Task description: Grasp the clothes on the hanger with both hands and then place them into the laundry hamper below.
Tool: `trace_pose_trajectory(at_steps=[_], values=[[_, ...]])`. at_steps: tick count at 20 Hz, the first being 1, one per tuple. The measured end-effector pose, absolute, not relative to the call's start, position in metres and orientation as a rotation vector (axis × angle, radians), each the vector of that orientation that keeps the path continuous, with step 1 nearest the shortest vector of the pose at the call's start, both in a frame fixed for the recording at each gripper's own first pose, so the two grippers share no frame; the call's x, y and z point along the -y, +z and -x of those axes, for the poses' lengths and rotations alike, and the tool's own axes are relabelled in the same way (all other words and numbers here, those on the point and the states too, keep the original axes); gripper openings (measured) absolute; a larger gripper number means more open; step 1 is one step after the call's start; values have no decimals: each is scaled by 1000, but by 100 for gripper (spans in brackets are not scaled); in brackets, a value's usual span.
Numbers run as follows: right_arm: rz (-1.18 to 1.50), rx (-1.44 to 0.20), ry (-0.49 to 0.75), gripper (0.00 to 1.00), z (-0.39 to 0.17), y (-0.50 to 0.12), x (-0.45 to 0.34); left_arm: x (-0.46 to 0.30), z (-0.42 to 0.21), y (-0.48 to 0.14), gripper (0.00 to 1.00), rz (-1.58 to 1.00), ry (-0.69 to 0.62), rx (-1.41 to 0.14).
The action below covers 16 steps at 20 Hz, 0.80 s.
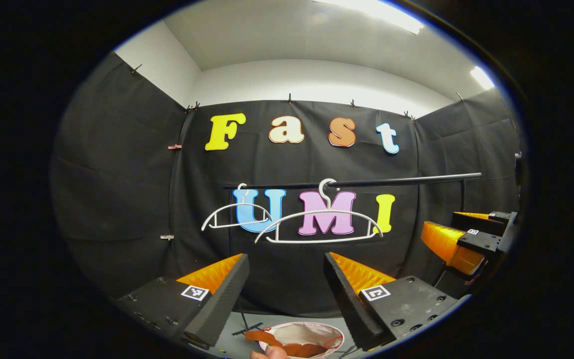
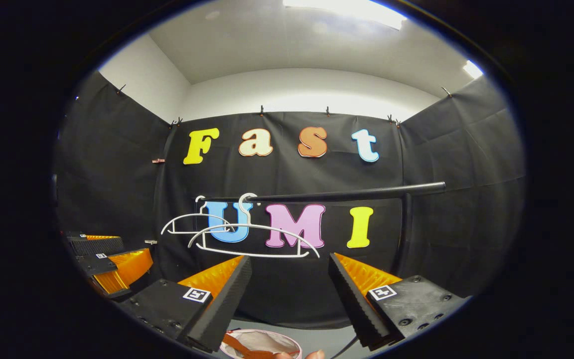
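Below, clothes lie in the hamper — both tongs spread, empty.

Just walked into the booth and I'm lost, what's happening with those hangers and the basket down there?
A person holds a hand-held gripper in each hand, left and right, both open and holding nothing. Two white hangers hang bare on the black rail. Below, the laundry hamper already holds a brown garment, so the clothes appear to be off the hangers and in the hamper.

The laundry hamper and the brown garment inside are cut off.
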State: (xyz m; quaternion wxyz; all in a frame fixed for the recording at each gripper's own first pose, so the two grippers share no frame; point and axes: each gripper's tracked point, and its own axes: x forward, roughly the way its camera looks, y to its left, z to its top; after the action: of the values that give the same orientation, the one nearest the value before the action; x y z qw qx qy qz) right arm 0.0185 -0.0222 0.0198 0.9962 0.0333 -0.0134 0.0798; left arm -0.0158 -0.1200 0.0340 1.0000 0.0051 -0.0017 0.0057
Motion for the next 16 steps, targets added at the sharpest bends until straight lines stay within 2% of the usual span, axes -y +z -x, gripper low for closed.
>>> trace_pose_trajectory(at_steps=[3,4,7,8,10,14,15,16], values=[[-67,23,159,99,-18,18,23,121,17,33,95,-13,6,4],[-67,24,158,99,-18,19,24,122,16,33,92,-14,4,5],[-64,24,155,99,-19,18,24,121,17,33,95,-16,2,9],[-61,24,154,99,-19,17,25,121,17,33,92,-19,2,9],[-61,25,152,99,-19,18,25,120,17,31,95,-21,2,7],[-61,23,152,99,-21,18,24,119,18,31,95,-20,5,8],[-60,22,152,99,-21,17,23,118,18,31,92,-19,5,8],[-58,23,151,99,-20,17,23,118,17,31,95,-19,6,8]])
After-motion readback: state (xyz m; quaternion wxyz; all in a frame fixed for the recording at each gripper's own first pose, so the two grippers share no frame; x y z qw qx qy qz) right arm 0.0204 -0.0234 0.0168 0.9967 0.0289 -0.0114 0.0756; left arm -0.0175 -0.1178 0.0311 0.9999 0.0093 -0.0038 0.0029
